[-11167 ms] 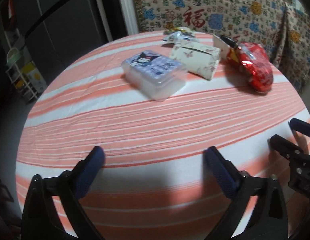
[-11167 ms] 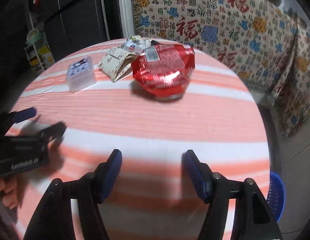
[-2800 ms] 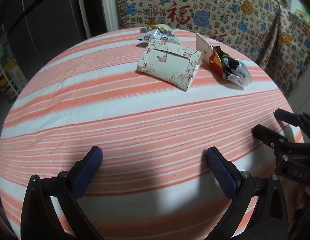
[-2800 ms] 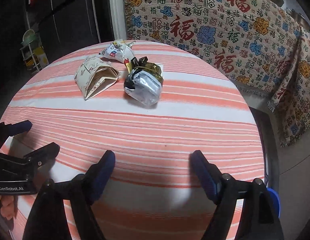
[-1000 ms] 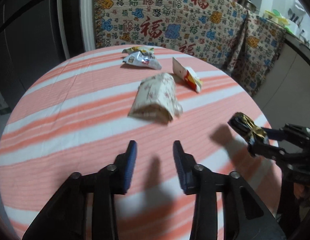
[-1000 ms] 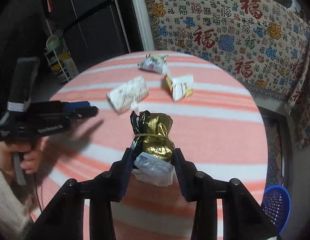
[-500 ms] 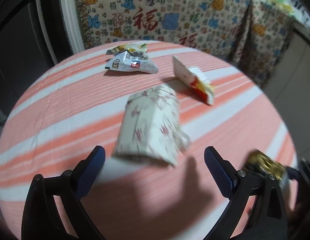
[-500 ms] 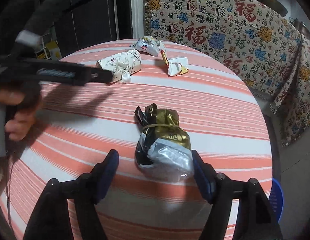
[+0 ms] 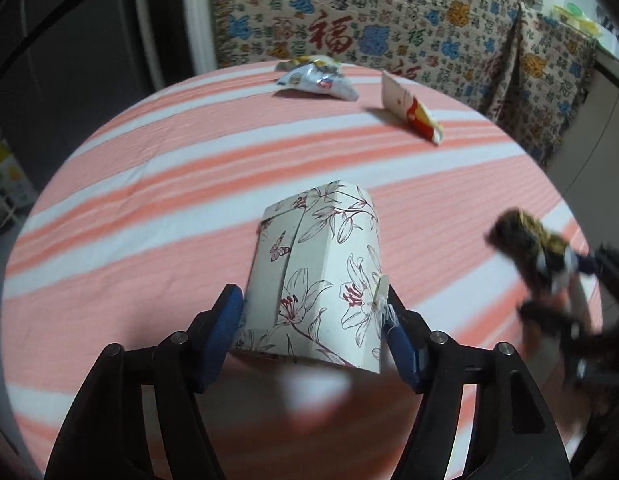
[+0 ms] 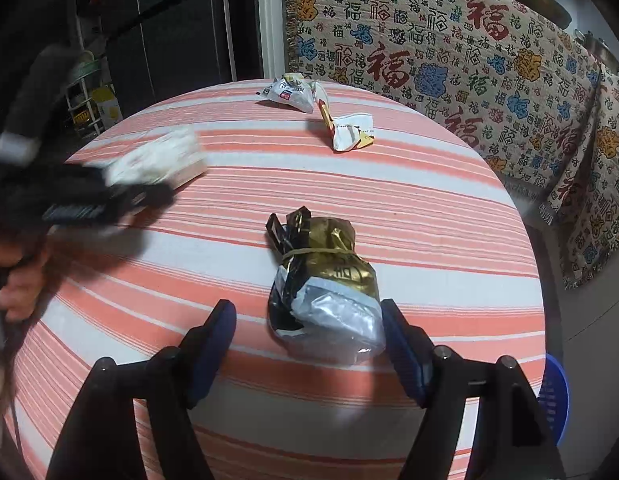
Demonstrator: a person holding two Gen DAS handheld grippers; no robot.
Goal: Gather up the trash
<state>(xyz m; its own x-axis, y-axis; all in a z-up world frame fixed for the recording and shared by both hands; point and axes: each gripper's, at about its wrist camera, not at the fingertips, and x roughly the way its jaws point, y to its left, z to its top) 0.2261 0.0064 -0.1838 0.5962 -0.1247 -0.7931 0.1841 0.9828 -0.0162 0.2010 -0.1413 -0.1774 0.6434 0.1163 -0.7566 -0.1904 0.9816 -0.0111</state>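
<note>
Between your left tongs [image 9: 313,332], the floral box [image 9: 321,276] on the table [image 9: 149,184] sits pinched, so squeeze gently; your right tongs [image 10: 309,344] gape around the gold bag [image 10: 329,280].

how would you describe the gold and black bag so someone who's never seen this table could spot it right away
On the round table with the orange-and-white striped cloth, look at the near edge, between the fingers of the right gripper. There lies the gold and black bag, bulging and cinched at the neck with a band. Unlike the flat wrappers at the far side, it shows crinkled silver lining at its near end.
</note>
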